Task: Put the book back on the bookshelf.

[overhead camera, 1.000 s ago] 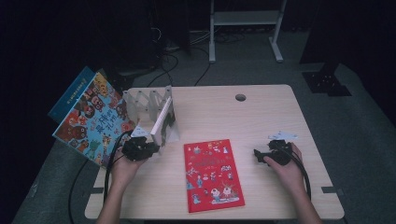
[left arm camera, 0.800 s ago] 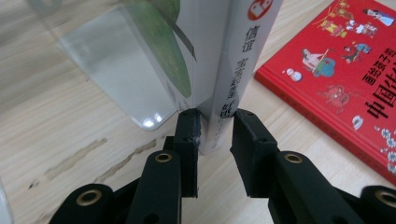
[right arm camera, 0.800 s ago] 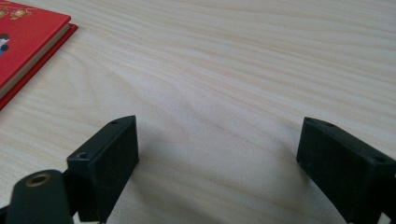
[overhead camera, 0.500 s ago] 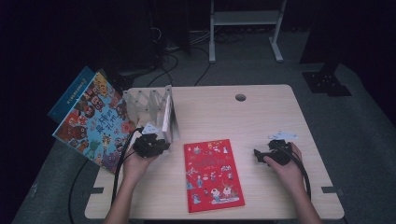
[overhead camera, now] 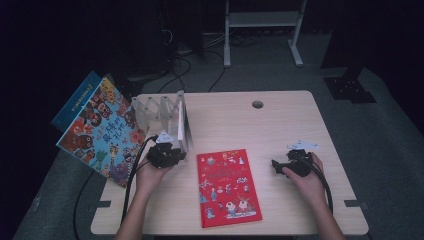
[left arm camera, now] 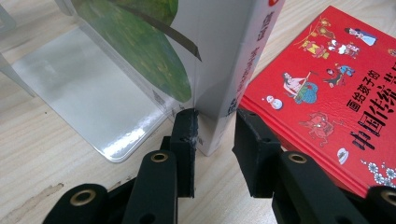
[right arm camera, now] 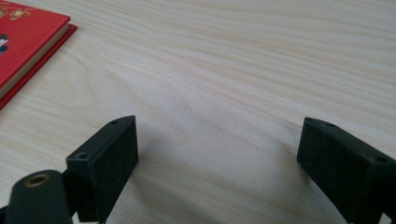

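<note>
At the left edge of the table (overhead camera: 300,115), a thin white-spined book (left arm camera: 233,70) is stood upright in the clear rack (overhead camera: 160,112). Its lower corner sits between the left gripper (left arm camera: 212,140) jaws, which are narrow: one pad touches, the other is just off, so it isn't really clamped. It looks stiff, light and glossy, probably slippery, so it's best pinched low at the spine. The red book (overhead camera: 227,187) is lying flat mid-table. The right gripper (right arm camera: 219,154) is held wide and empty.
</note>
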